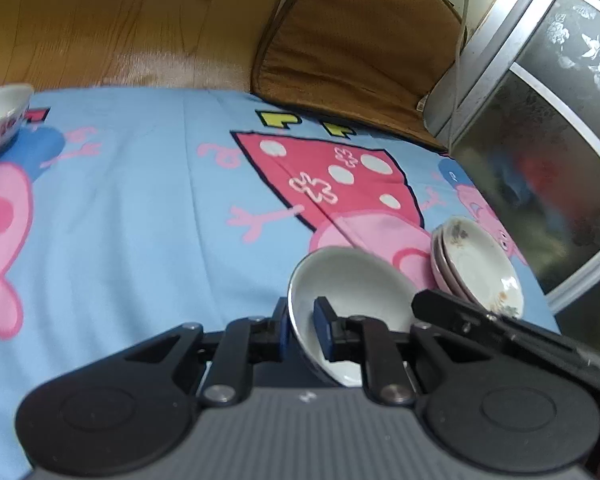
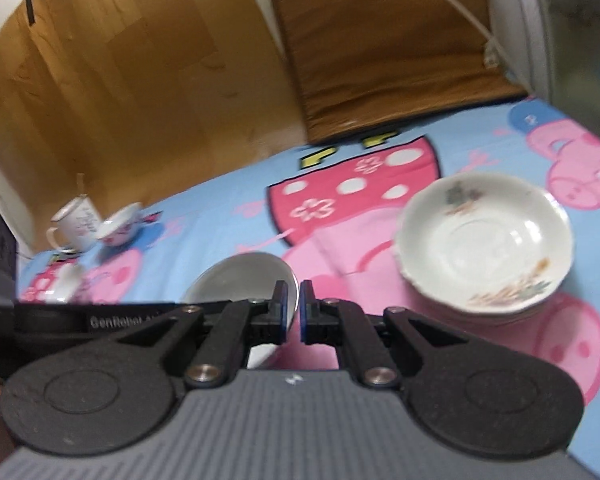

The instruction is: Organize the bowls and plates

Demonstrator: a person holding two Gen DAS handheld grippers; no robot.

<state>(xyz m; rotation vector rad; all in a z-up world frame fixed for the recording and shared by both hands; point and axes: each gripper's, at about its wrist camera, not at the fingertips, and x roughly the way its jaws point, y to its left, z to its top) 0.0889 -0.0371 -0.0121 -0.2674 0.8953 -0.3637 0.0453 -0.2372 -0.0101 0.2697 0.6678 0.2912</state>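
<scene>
A plain white bowl [image 1: 356, 288] hangs tilted over the blue cartoon cloth [image 1: 140, 220], with my left gripper [image 1: 302, 314] shut on its near rim, one finger inside and one outside. To its right lies a stack of flowered white plates [image 1: 480, 268]. The right wrist view has the same plate stack [image 2: 484, 240] ahead on the right and the held bowl [image 2: 236, 276] just left of my right gripper [image 2: 294, 304]. That gripper is shut with only pink cloth showing in the thin gap between its pads. Its black body [image 1: 460, 314] reaches in beside the bowl's right rim.
A patterned small bowl [image 2: 122, 224] and a white mug [image 2: 76, 220] stand at the cloth's far left; the small bowl [image 1: 0, 120] also shows in the left wrist view. A brown cushion [image 1: 360, 40] lies beyond the cloth, and a metal-framed glass door [image 1: 560, 140] borders the right.
</scene>
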